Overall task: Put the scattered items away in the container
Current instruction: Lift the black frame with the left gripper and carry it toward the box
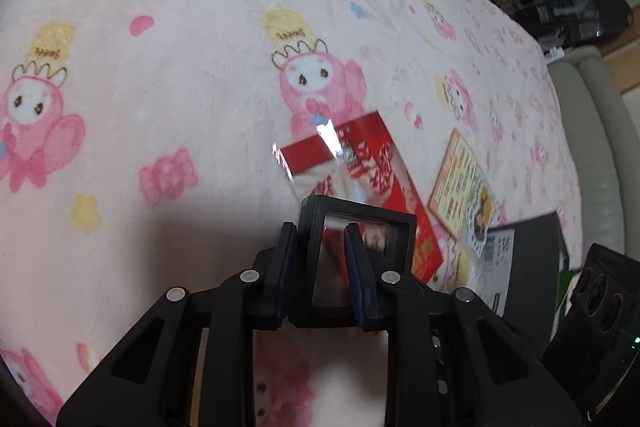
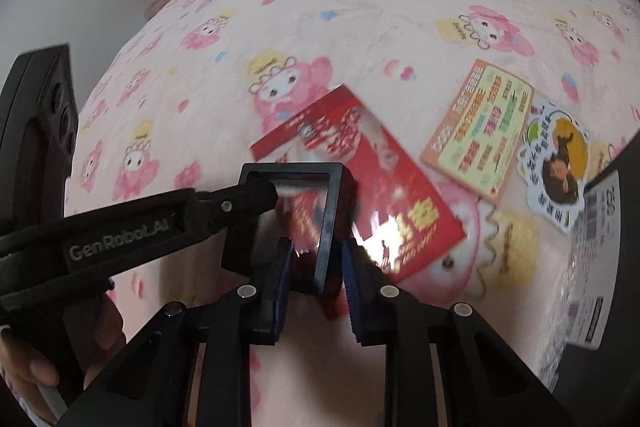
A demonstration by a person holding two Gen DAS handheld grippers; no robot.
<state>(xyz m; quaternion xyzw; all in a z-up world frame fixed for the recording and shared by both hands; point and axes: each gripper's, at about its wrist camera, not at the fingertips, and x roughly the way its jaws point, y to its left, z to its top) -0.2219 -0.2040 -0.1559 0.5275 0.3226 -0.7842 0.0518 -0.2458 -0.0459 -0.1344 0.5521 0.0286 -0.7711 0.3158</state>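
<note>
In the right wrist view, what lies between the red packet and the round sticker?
The orange-edged card with green and yellow print lies flat on the pink blanket between the red packet and the round sticker, apparently touching the sticker.

The right hand-held gripper (image 2: 314, 275) has its two blue pads on either side of one edge of a black square frame (image 2: 292, 223), and the left hand-held gripper (image 2: 256, 193) comes in from the left and pinches the frame's top corner. Under the frame, a shiny red packet (image 2: 384, 187) lies on a pink bed cover (image 2: 360, 7) with bunny pictures. Near it to the right lie a yellow and orange card (image 2: 482, 135) and a round sticker (image 2: 560, 159).
</note>
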